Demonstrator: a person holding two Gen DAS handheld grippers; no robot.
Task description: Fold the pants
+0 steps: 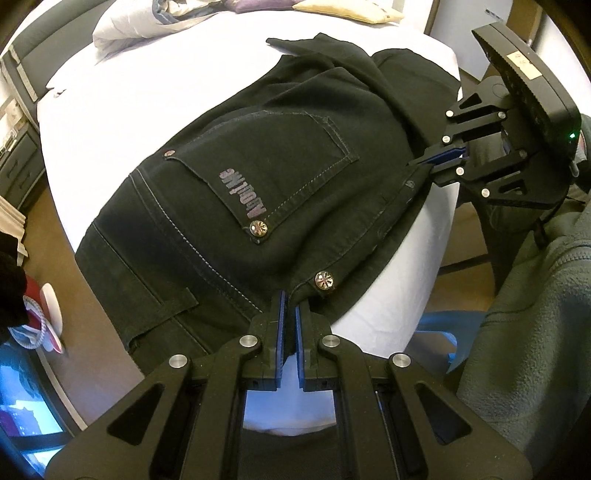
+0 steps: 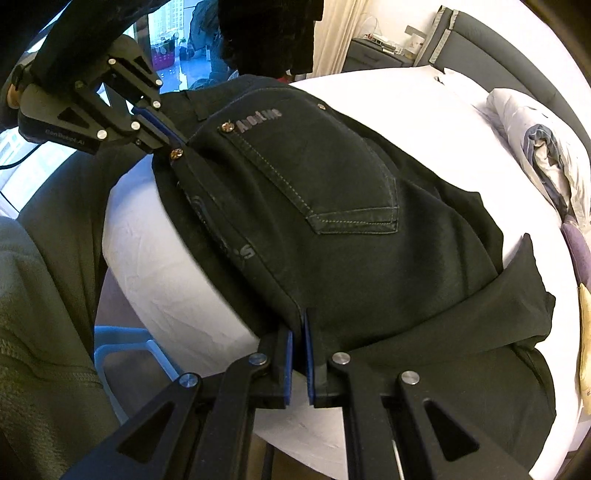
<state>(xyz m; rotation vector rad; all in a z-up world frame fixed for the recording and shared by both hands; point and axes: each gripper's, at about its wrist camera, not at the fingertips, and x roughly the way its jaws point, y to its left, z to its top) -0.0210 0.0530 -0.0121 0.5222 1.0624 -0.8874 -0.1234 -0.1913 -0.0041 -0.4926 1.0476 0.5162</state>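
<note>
Black pants [image 1: 258, 177] lie folded on the white bed [image 1: 147, 92], back pocket with lettering facing up, waistband toward the near edge. My left gripper [image 1: 290, 306] is shut on the waistband edge beside a metal button [image 1: 324, 279]. My right gripper [image 2: 299, 325] is shut on the pants' near edge, further along toward the legs. Each gripper shows in the other's view: the right one [image 1: 424, 162] at the right, the left one [image 2: 173, 142] at the upper left. The pants [image 2: 332, 221] hang slightly over the bed [image 2: 406, 99] edge; the legs bunch at the far side.
A crumpled duvet [image 1: 147, 22] and pillows [image 1: 347, 9] lie at the head of the bed. A grey headboard [image 2: 517, 62] curves behind. A grey fleece sleeve [image 1: 535, 314] is close at the right. A nightstand [image 2: 380, 55] stands by the bed.
</note>
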